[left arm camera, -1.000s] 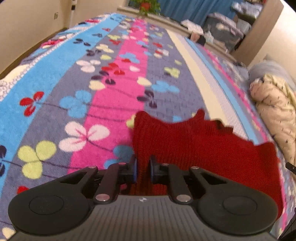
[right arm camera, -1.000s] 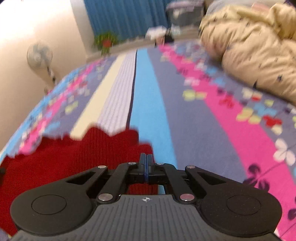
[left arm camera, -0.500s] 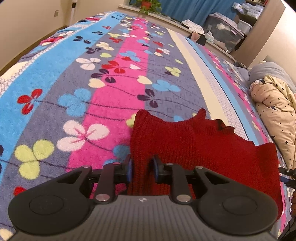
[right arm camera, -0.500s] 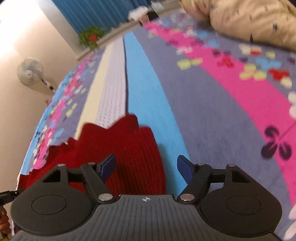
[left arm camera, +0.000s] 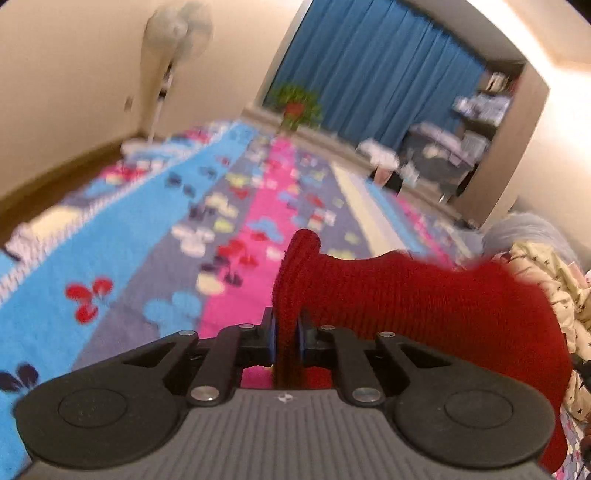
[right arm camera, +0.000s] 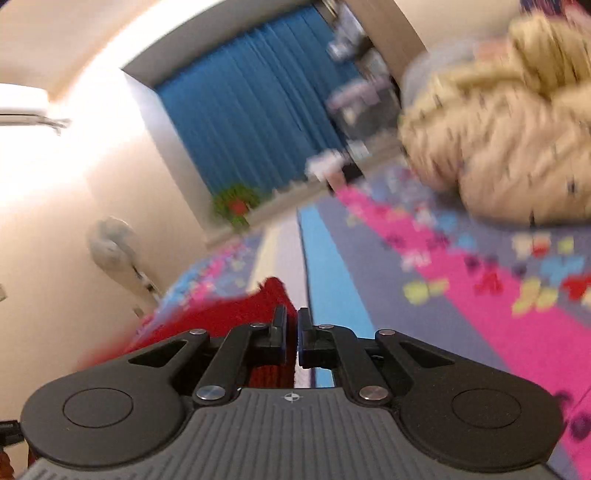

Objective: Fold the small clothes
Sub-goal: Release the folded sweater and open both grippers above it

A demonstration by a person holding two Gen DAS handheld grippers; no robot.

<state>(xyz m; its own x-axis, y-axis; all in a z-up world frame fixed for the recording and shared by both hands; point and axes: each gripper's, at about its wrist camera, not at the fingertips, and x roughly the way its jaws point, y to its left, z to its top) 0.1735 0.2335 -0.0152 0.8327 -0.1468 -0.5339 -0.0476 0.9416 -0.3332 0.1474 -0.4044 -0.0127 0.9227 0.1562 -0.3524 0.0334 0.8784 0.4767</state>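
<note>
Red knit garment hangs lifted above the floral blanket, pinched at 2 near edges by the left gripper and right gripper, jaws narrow on bunched fabric, so a sagging middle could crease the fold unevenly.

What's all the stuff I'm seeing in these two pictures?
knit garment: one, red, pinched at two edges and stretched between the grippers, above the blanket
blanket: one, striped blue, pink and grey with a flower print, spread under everything
quilt: one, beige with dark specks, bunched at the right
curtain: one, blue, far wall
plant: one, green with a red pot, below the curtain
fan: one, pale, standing by the left wall
left gripper: one, black, shut on the knit garment
right gripper: one, black, shut on the knit garment's other edge
</note>
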